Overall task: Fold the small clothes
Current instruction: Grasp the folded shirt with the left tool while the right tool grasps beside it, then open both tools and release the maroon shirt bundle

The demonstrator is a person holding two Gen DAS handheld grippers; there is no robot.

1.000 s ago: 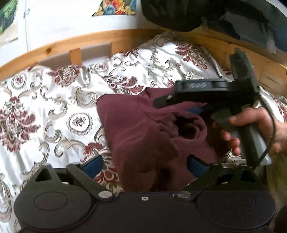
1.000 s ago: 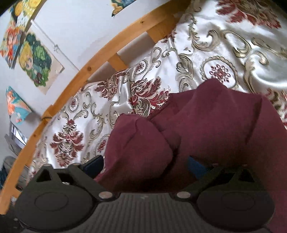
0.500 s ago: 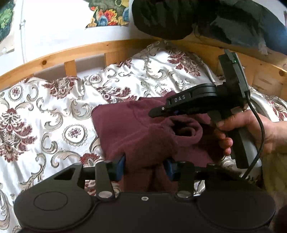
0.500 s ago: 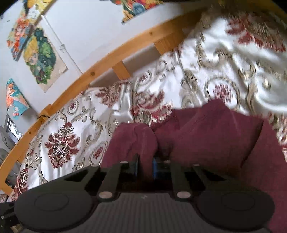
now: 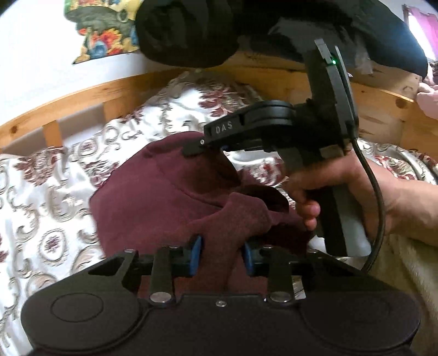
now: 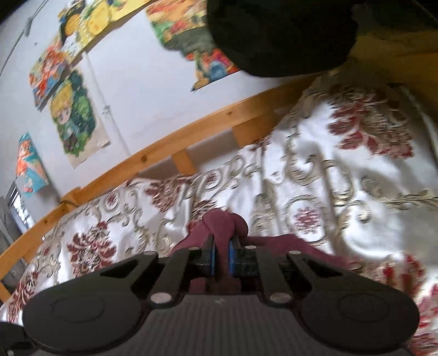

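Note:
A small maroon garment (image 5: 164, 197) hangs lifted over the patterned bedspread (image 5: 41, 191). My left gripper (image 5: 221, 256) is shut on a bunched fold of its near edge between blue pads. My right gripper (image 5: 202, 145) shows in the left wrist view, held by a hand, shut on the garment's far upper edge and raising it. In the right wrist view the right gripper (image 6: 222, 257) pinches a thin maroon fold (image 6: 221, 221) that sticks up past the pads; most of the garment is hidden below it.
A wooden bed rail (image 5: 82, 98) runs along the back, with a white wall and posters (image 6: 74, 120) behind. A dark garment (image 5: 246, 24) hangs overhead. A cream blanket (image 5: 405, 273) lies at the right. The right gripper's cable (image 5: 380, 205) loops by the hand.
Both grippers closed on the maroon garment, from open a second ago. They then lifted it off the bedspread, the right one rising higher and away from the bed.

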